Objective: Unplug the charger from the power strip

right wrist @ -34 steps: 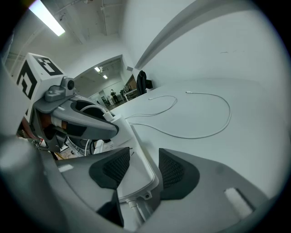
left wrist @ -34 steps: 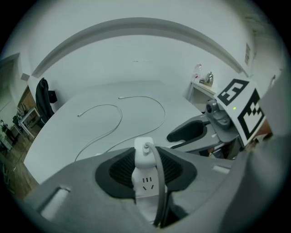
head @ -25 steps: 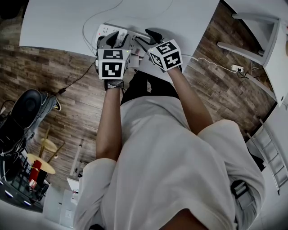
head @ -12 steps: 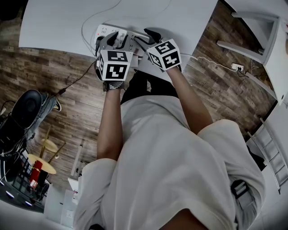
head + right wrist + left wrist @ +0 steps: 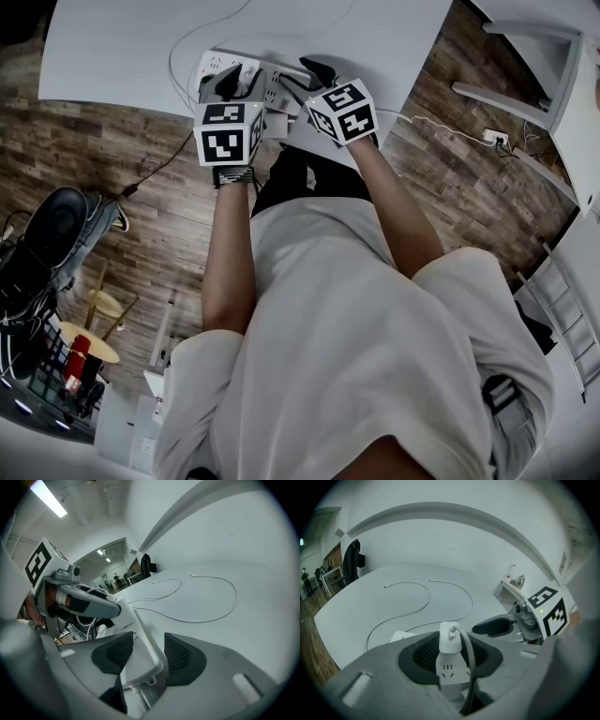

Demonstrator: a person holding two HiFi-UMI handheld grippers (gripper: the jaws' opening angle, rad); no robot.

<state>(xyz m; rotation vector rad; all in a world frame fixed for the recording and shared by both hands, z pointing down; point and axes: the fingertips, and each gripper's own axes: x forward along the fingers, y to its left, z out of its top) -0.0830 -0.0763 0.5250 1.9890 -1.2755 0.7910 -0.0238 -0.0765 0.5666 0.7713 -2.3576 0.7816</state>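
The charger's [image 5: 449, 637] cable [image 5: 470, 663] disappears behind the left gripper [image 5: 451, 654]. The power strip's [image 5: 136, 641] cord [image 5: 136, 689] vanishes under the right gripper [image 5: 147, 656]

The person wears a white short-sleeved shirt [image 5: 356, 356], a dark lower garment [image 5: 302, 183] and a dark band [image 5: 236, 175] at the left wrist. The left gripper [image 5: 229, 86] and right gripper [image 5: 315, 71] have grey bodies. Each carries 1 white cube with black square markers: left cube [image 5: 228, 133], right cube [image 5: 344, 113]. The fingers [image 5: 423, 657] have dark ribbed pads.

Counted: 1 left gripper [image 5: 228, 86], 1 right gripper [image 5: 314, 73], 1 power strip [image 5: 138, 660], 1 charger [image 5: 449, 637], 1 table [image 5: 122, 47].
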